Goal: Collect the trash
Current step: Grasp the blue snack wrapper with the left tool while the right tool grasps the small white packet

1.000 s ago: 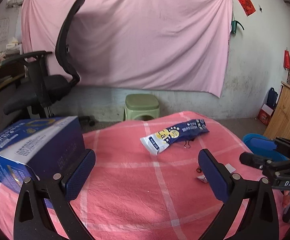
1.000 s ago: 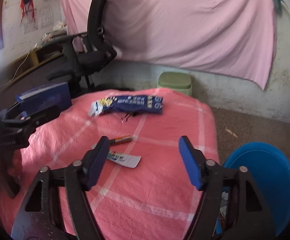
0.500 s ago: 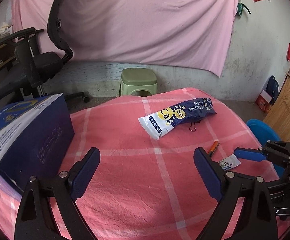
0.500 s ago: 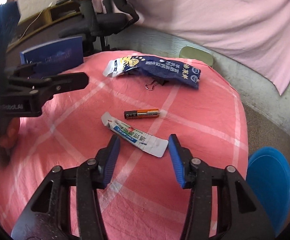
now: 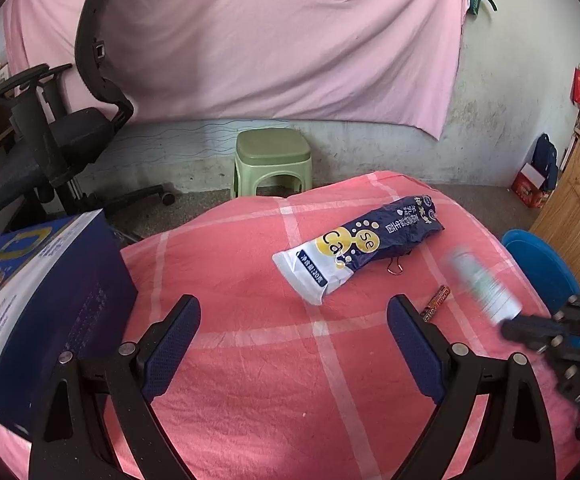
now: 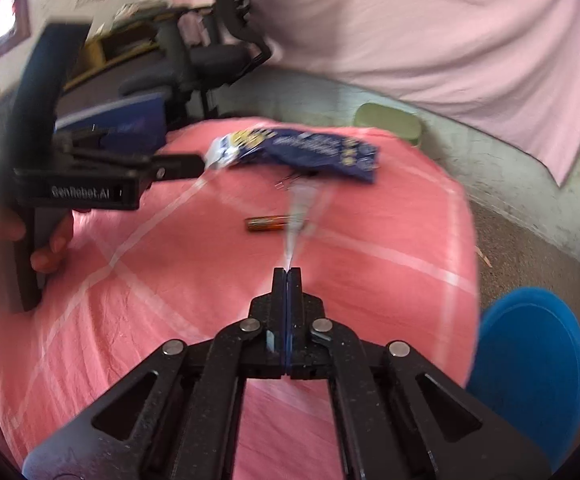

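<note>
Right gripper clamped on flat tube, lifted off pink cloth. Left gripper jaws apart, empty. Battery, blue bag lie on cloth.

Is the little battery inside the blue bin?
No, the battery lies on the pink cloth, apart from the blue bin on the floor.

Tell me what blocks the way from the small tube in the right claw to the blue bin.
Nothing visible does. The right claw grips the tube, and only bare pink cloth lies between it and the blue bin.
</note>
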`<action>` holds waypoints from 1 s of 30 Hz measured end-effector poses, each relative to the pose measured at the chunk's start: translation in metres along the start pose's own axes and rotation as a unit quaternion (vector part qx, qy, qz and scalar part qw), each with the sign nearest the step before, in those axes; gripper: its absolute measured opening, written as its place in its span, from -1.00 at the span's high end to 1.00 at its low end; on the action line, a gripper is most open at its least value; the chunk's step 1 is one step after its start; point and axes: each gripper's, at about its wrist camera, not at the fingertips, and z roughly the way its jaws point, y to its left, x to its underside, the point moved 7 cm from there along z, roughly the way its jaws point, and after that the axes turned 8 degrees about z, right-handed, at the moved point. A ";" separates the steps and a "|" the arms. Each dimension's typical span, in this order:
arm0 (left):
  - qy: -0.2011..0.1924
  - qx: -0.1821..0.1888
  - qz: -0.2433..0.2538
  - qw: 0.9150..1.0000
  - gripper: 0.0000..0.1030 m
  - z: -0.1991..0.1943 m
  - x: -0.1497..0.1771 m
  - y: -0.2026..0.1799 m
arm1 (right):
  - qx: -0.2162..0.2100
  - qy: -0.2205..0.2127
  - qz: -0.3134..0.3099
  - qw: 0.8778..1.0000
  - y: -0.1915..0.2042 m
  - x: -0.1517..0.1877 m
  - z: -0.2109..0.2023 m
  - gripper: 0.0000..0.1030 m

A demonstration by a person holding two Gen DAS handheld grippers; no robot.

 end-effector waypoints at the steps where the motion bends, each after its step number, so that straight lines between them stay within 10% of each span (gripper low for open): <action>1: 0.000 0.000 0.006 1.000 -0.77 0.002 -0.002 -0.002 | 0.007 -0.007 0.011 1.000 -0.006 -0.002 -0.003 0.60; 18: 0.032 0.034 0.094 0.994 -0.75 0.050 -0.017 -0.024 | 0.010 0.004 0.068 0.998 -0.035 -0.003 0.002 0.58; 21: 0.047 0.056 0.095 0.993 -0.18 0.052 -0.011 -0.031 | 0.012 0.010 0.069 0.998 -0.034 -0.003 0.003 0.57; 30: 0.063 0.076 0.085 0.992 0.56 0.047 -0.004 -0.037 | 0.016 0.014 0.086 0.996 -0.032 -0.014 0.011 0.22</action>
